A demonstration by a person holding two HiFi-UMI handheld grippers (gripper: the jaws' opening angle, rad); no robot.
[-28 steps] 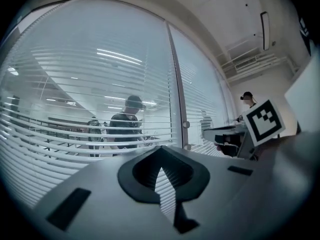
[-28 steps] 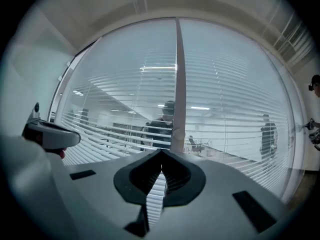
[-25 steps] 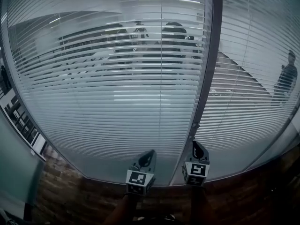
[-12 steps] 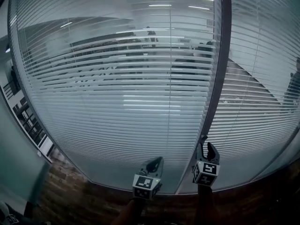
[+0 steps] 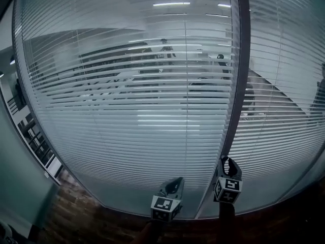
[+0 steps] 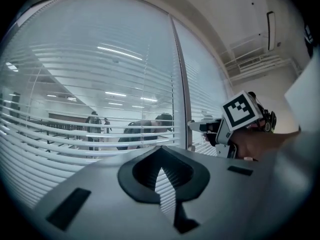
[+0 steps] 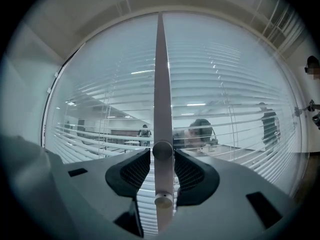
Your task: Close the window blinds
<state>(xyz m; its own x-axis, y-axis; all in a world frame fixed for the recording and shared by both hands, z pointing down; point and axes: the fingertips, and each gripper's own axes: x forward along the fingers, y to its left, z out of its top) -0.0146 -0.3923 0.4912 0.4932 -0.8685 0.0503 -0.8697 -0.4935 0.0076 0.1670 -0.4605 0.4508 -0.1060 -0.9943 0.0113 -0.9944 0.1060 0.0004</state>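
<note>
White slatted blinds [image 5: 127, 111] cover the curved glass, and the room behind still shows through a middle band of slats. The pale tilt wand [image 7: 161, 109] hangs straight down in front of the dark window post [image 5: 236, 85]. My right gripper [image 5: 228, 162] [image 7: 162, 156] is at the wand's lower end. Its jaws are opening, with the wand between them and a thin gap on each side. My left gripper [image 5: 175, 182] [image 6: 161, 151] hovers lower left of it, shut and empty. It is seen off the blinds, and it looks across at the right gripper [image 6: 199, 126].
A second blind panel [image 5: 284, 85] lies right of the post. Below the window runs a dark brick-patterned strip [image 5: 76, 207]. People stand in the room beyond the glass, one at the right [image 7: 270, 126]. A teal wall [image 5: 20, 187] closes the left side.
The right gripper's jaws have gone from shut to apart around the wand. Both grippers sit a little lower and further right in the head view.
</note>
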